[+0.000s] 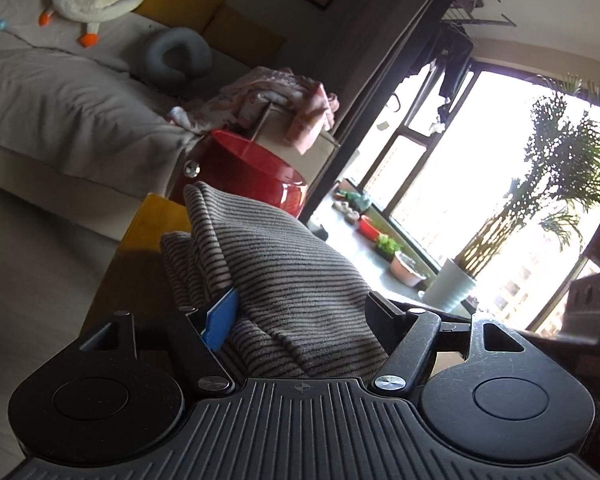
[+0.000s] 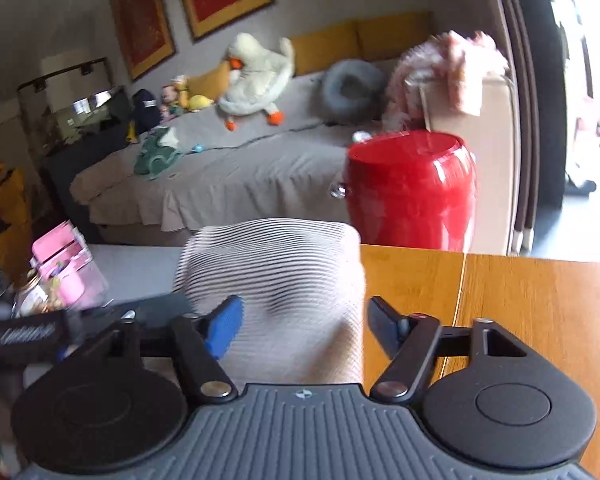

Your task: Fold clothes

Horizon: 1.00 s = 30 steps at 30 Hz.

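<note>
While both tools sat wide apart at the jaws, the grey-and-black striped knit garment lay between the fingers of each, and neither was pinching it. Your left tool (image 1: 300, 312) had its blue-padded finger (image 1: 221, 322) touching the cloth and the black finger clear of it, so it was released. Your right tool (image 2: 304, 324) was released too, its blue pad at the garment's left edge and the dark one just off its right edge.

From either tool the striped garment (image 1: 284, 268) ran straight ahead, away from you, its long axis along the fingers, partly bunched into folds. It rested on the orange-brown wooden tabletop (image 2: 520, 312), near its far edge. Judging by this, both hands were about equally near, so the next pinch could have come from either side.

The left view showed the raised folds on the garment's left and a bright window with potted plants beyond. The right view, blurred on the cloth, showed the garment (image 2: 276, 280) flatter, the bare tabletop to its right, a glossy red barrel-shaped bin (image 2: 412, 188) behind it, and a grey-covered sofa with a white plush goose (image 2: 256, 76).
</note>
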Each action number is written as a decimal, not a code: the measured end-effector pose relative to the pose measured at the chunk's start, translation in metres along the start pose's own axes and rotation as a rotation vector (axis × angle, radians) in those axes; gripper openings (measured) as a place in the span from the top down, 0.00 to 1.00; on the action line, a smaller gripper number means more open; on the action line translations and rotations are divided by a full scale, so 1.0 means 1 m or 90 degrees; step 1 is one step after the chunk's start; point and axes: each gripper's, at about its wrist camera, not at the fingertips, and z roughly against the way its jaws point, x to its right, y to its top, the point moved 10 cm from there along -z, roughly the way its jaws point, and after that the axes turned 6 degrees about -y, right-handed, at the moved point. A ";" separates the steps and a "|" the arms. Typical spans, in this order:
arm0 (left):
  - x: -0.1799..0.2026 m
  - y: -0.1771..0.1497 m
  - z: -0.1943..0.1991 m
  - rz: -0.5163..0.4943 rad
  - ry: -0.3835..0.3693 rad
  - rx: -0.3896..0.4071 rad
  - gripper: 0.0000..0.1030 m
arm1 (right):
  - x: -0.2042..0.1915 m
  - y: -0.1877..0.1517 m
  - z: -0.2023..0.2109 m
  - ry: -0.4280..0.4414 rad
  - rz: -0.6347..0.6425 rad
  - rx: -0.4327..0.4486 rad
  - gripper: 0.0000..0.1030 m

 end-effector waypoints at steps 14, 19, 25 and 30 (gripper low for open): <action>-0.004 -0.001 -0.001 0.002 0.012 0.000 0.27 | 0.004 -0.008 0.010 -0.015 -0.011 -0.019 0.33; -0.002 -0.002 -0.002 -0.008 0.009 -0.003 0.27 | 0.011 -0.011 0.016 -0.015 -0.025 -0.011 0.32; -0.004 -0.002 -0.002 -0.011 0.008 -0.004 0.27 | -0.016 -0.021 0.012 -0.013 0.072 -0.006 0.29; -0.004 -0.003 -0.003 -0.021 0.014 -0.003 0.27 | -0.013 -0.034 -0.008 -0.038 0.074 -0.045 0.16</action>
